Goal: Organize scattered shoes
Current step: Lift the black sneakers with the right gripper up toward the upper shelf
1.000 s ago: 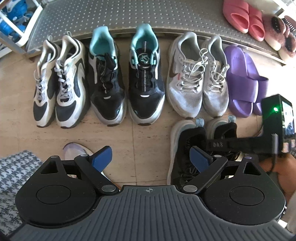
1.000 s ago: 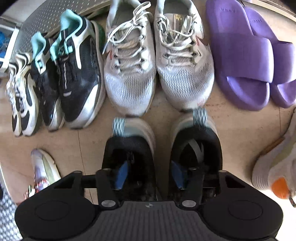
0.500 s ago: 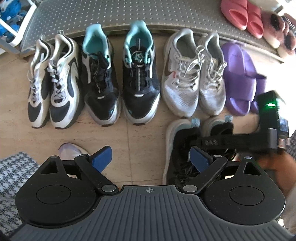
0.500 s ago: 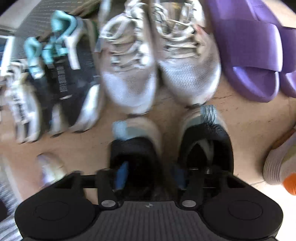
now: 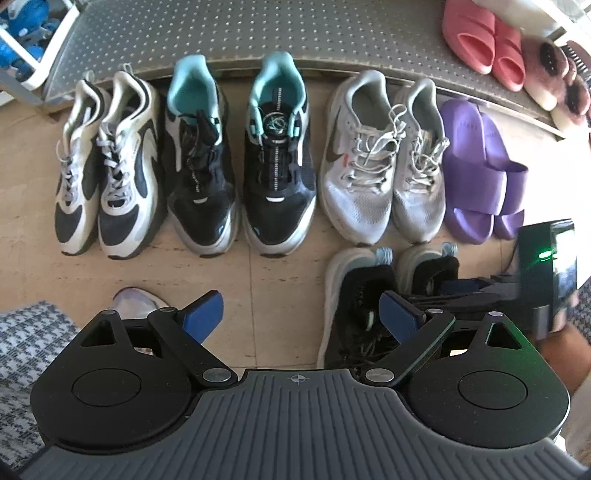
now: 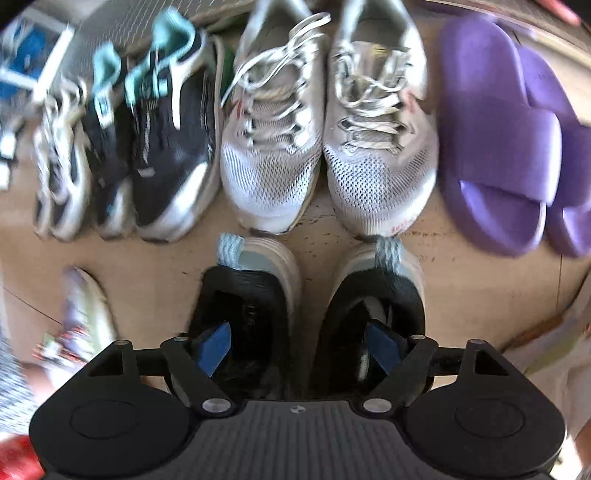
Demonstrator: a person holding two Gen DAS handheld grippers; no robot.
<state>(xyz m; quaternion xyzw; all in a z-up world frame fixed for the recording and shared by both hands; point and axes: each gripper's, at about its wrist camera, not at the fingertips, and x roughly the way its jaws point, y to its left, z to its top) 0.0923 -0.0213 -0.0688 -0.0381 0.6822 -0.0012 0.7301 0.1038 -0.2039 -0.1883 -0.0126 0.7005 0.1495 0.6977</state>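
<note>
both grippers, left point(image 5: 301, 314) and right point(image 6: 299, 343), jaws spread wide.

Sunlit tan floor beside a low perforated metal platform.

Pale tan floor tiles point(image 5: 266, 266), divided by thin seams, run across the lower part of the scene and catch bright daylight that is strongest at the right. A grey metal platform point(image 5: 295, 33) with rows of small raised dots runs along the far side, its front edge standing a step above the floor. A white frame point(image 5: 26, 48) with blue items behind it stands at the far left corner. A blue-and-white houndstooth fabric point(image 5: 26, 354) lies at the near left.
</note>
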